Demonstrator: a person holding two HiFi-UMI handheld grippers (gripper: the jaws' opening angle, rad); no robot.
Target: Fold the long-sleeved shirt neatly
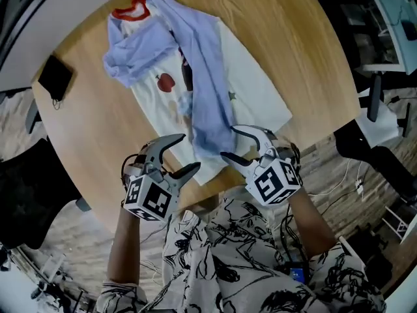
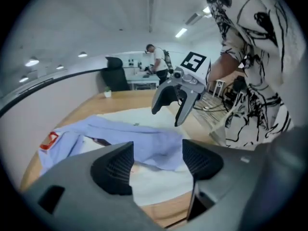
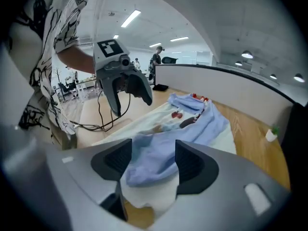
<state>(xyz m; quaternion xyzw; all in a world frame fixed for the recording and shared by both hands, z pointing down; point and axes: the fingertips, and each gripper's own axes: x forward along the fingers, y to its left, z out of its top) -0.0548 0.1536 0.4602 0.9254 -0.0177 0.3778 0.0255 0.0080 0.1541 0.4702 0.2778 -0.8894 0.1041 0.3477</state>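
Trouble is most likely to be met at the near hem (image 1: 203, 173) of the shirt (image 1: 251, 100), which is spread on the round wooden table (image 1: 85, 129) with its collar at the far side and its two blue sleeves (image 1: 202, 70) thrown across the white body. The left gripper (image 1: 189, 152) and the right gripper (image 1: 228, 142) are held close by that hem, facing each other. In the two gripper views the left fingers (image 2: 113, 170) and the right fingers (image 3: 195, 165) are seen standing apart, with cloth beyond them but nothing clamped. The end of one sleeve lies loose and rumpled between the two grippers, so it could be caught alone when the fingers are closed. The white body would then be left on the table while the sleeve is dragged out of place. If only the top layer of the hem is pinched, the underside is likely to be left flat and a crooked fold made. The hem also lies close to the table's near edge, so it could be drawn over the side by a pull toward the person. The other sleeve is bunched near the collar, and a lump is likely to be trapped there if the lower half is brought over it unsmoothed.
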